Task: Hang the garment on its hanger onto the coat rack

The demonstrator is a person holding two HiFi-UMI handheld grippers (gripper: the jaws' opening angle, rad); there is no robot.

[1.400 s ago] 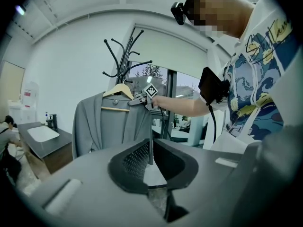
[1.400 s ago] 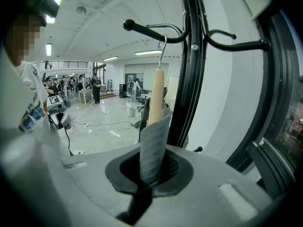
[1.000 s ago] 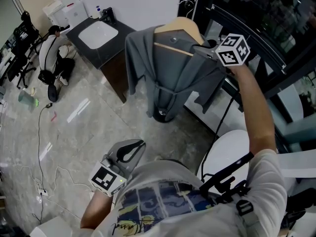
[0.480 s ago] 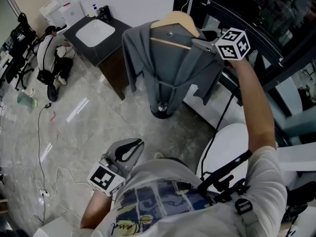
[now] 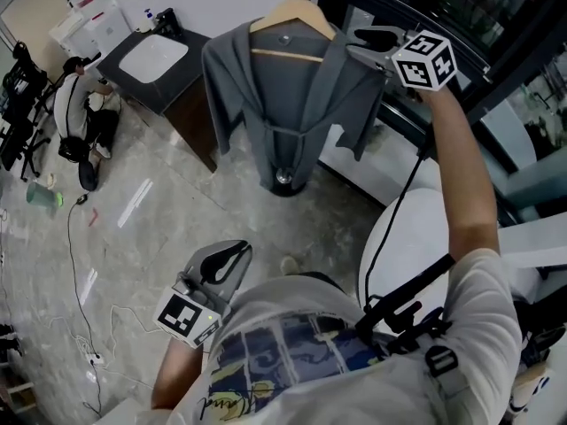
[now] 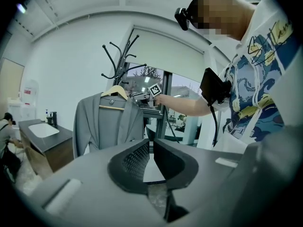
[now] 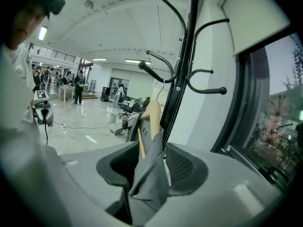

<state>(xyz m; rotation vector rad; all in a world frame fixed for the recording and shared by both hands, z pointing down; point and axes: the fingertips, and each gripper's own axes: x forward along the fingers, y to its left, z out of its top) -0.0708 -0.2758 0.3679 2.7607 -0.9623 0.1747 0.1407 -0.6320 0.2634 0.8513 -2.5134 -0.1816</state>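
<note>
A grey garment (image 5: 292, 104) hangs on a wooden hanger (image 5: 292, 16) whose hook sits up by the black coat rack (image 5: 285, 177). My right gripper (image 5: 354, 44) is raised at the garment's right shoulder. Its jaws are opening, and in the right gripper view (image 7: 151, 160) they stand wide with a fold of grey cloth (image 7: 151, 176) and the hanger's end (image 7: 152, 115) loose between them, beside the rack's pole (image 7: 184, 56). My left gripper (image 5: 237, 253) is held low by the person's waist, shut with nothing in it; its own view (image 6: 150, 148) looks across at the garment (image 6: 109, 122).
A dark counter with a white sink (image 5: 151, 56) stands left of the rack, and a person (image 5: 75, 113) crouches beyond it. Dark window frames (image 5: 443, 7) run behind the right gripper. A white round seat (image 5: 399, 246) is at the right; cables (image 5: 80, 264) lie on the floor.
The right gripper's jaws have spread apart and let go of the garment's shoulder. The garment now hangs straighter and squarer under the rack. The left gripper has stayed low.
</note>
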